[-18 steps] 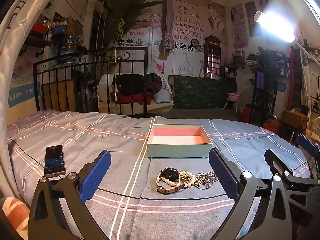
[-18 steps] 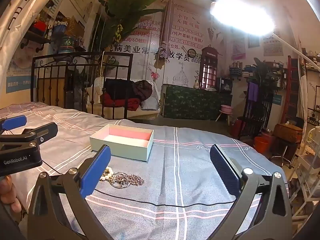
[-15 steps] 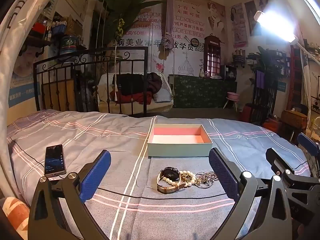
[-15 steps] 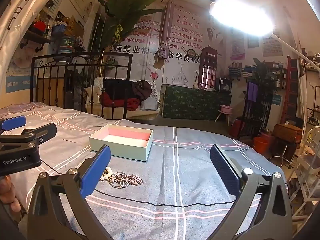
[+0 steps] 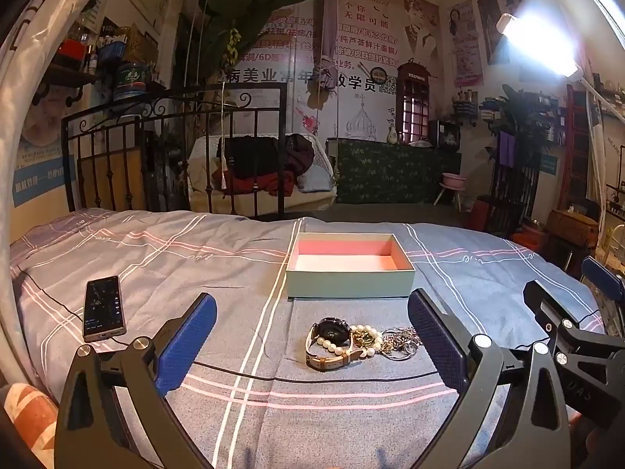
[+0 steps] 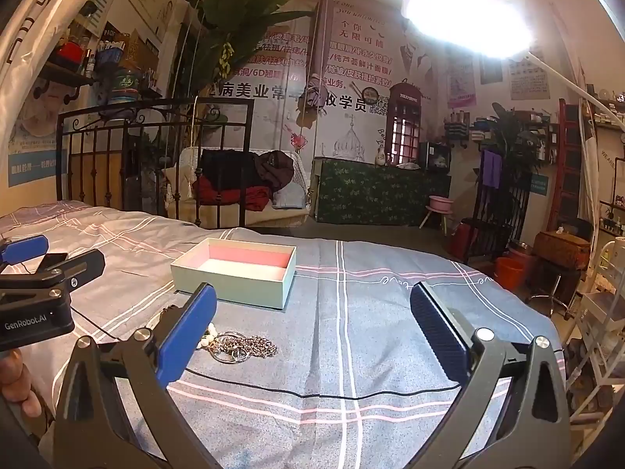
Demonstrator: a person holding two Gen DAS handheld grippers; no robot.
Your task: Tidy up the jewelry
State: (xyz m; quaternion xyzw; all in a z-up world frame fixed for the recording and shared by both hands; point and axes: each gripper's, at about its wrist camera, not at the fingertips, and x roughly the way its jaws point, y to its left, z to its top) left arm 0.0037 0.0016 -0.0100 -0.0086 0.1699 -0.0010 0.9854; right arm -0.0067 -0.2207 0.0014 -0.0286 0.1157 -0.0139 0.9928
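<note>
The left gripper (image 5: 310, 336) stood wide open, holding nothing, tilted slightly down over the bed (image 5: 156, 258). The right gripper (image 6: 312, 332) was equally wide and empty, beside it. The box (image 5: 349, 264) sat open and empty. Just in front of the box lay the watch (image 5: 330, 338), pearl bracelet (image 5: 367, 338) and chains (image 6: 250, 346), touching one another. A phone (image 5: 103, 308) lay well left of the box.

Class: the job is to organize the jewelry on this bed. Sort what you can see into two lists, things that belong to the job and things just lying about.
Belongs to the job:
watch
pearl bracelet
chains and rings
open box

Just lying about:
phone
black cable
clothes on the swing seat
pink stool
</note>
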